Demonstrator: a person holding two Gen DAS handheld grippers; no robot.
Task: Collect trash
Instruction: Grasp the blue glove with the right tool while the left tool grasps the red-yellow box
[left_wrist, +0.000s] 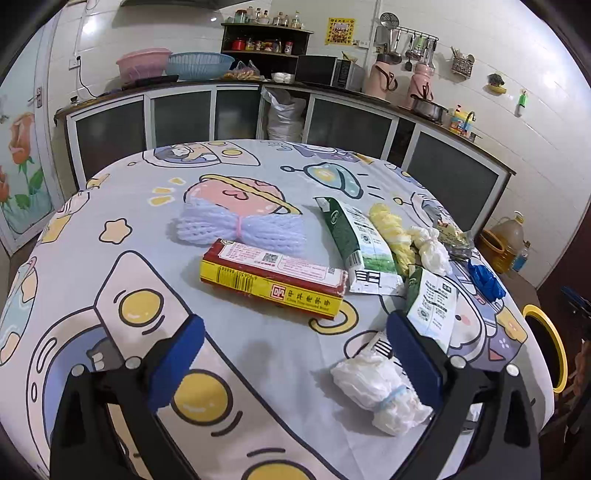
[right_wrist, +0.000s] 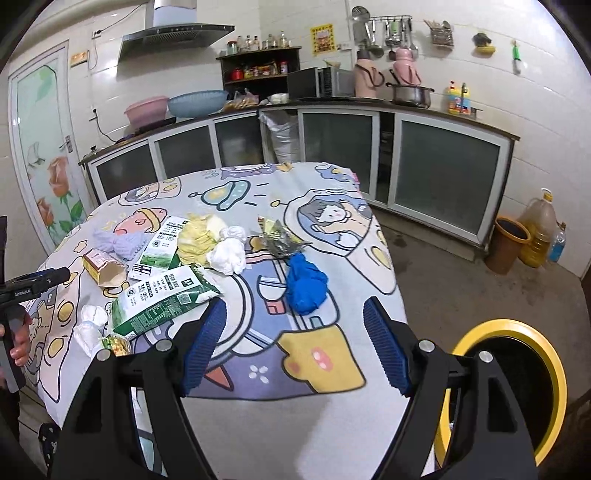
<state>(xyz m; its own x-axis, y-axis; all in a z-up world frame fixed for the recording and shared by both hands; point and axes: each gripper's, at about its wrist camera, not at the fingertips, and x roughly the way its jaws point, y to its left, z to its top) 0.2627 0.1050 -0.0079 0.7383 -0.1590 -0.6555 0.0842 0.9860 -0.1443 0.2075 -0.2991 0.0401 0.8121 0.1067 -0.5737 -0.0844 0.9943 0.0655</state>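
Trash lies on the cartoon tablecloth (left_wrist: 258, 354). In the left wrist view a red and yellow box (left_wrist: 273, 282) lies ahead of my open, empty left gripper (left_wrist: 295, 354); a white wad (left_wrist: 380, 391) lies by its right finger, next to a green and white carton (left_wrist: 432, 302). A second carton (left_wrist: 354, 240), lilac foam net (left_wrist: 240, 230), yellow foam (left_wrist: 393, 230), a white wad (left_wrist: 432, 247) and a blue glove (left_wrist: 485, 278) lie beyond. My right gripper (right_wrist: 295, 347) is open and empty, just short of the blue glove (right_wrist: 304, 284). A yellow-rimmed bin (right_wrist: 517, 384) stands to the right of the table.
A foil wrapper (right_wrist: 280, 238) lies beyond the glove. The left gripper (right_wrist: 33, 284) shows at the left edge of the right wrist view. Kitchen cabinets (right_wrist: 443, 170) run behind the table. A brown bin (right_wrist: 508, 243) and oil bottle (right_wrist: 539, 229) stand on the floor.
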